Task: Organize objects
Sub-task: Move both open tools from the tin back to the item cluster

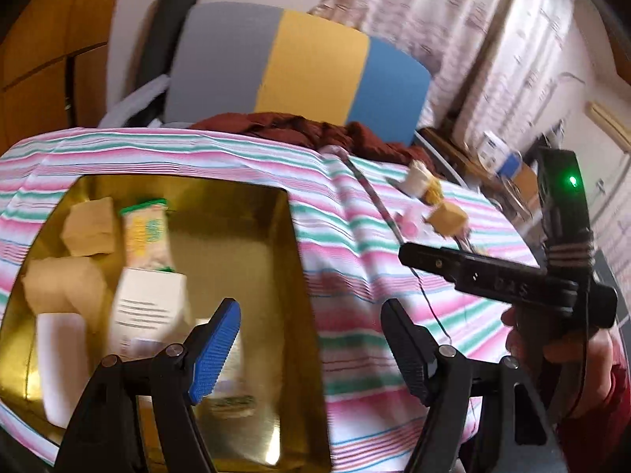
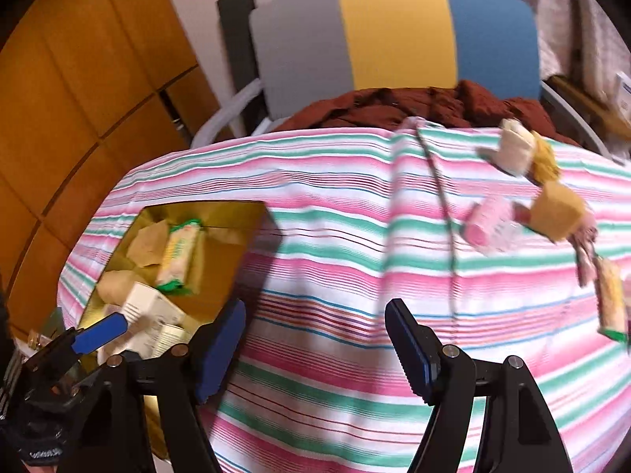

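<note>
While both grippers hang above the striped tablecloth (image 2: 335, 213), the gold box (image 1: 244, 213) sits at the left, open at the top. Inside it lie two tan blocks (image 1: 88, 232), a green-and-yellow snack packet (image 1: 148, 232), a white carton (image 1: 152, 307) with printed lines, and a white tube (image 1: 59, 358), all crowded toward the box's left half. The left gripper (image 1: 311, 349) hovers over the near right edge of the box, its jaws spread wide with nothing between them. Further right, the right gripper (image 2: 315, 349) is over bare cloth, jaws likewise apart and holding nothing. Beyond it, toward the far right of the cloth, loose items are scattered near one another: a cream pack (image 2: 512, 149), a pink roll (image 2: 487, 218), a tan cube (image 2: 556, 209) and another snack packet (image 2: 613, 303) by the edge. Motion blur softens their details. Behind the table stands a chair (image 2: 394, 35) with a grey, yellow and blue back, with dark red cloth (image 2: 434, 106) heaped on its seat.
</note>
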Tool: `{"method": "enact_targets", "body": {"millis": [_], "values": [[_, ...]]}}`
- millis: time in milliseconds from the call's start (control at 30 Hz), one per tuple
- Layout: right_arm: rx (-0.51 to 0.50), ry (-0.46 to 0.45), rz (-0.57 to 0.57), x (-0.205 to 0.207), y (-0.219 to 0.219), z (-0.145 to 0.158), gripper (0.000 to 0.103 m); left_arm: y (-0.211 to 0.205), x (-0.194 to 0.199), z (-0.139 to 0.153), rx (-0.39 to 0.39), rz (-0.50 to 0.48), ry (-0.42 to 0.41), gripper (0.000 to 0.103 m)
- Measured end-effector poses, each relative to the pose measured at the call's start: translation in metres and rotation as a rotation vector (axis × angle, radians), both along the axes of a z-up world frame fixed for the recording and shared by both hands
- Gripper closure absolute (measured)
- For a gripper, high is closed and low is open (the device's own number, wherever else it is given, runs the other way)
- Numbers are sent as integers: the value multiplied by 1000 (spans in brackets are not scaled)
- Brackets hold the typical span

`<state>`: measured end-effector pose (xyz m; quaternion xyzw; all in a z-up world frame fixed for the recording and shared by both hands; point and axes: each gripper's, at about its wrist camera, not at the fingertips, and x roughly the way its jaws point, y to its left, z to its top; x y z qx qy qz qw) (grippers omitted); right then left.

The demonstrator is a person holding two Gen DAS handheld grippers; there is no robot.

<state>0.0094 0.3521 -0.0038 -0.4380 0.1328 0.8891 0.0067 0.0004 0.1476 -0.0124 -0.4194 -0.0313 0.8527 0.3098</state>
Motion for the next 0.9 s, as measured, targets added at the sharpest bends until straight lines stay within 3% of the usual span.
{"method": "enact_targets", "body": {"millis": [500,700,900], "values": [[95,-173,-253,54,142,-49,29,81,46,-17,-87,-248,-26,28],[147,-178,-383,62,215,-57,30,95,56,-29,-119,-281,-52,28],[158,-149,-471,61,259,-61,33,101,56,-36,-142,-282,-65,28]]}}
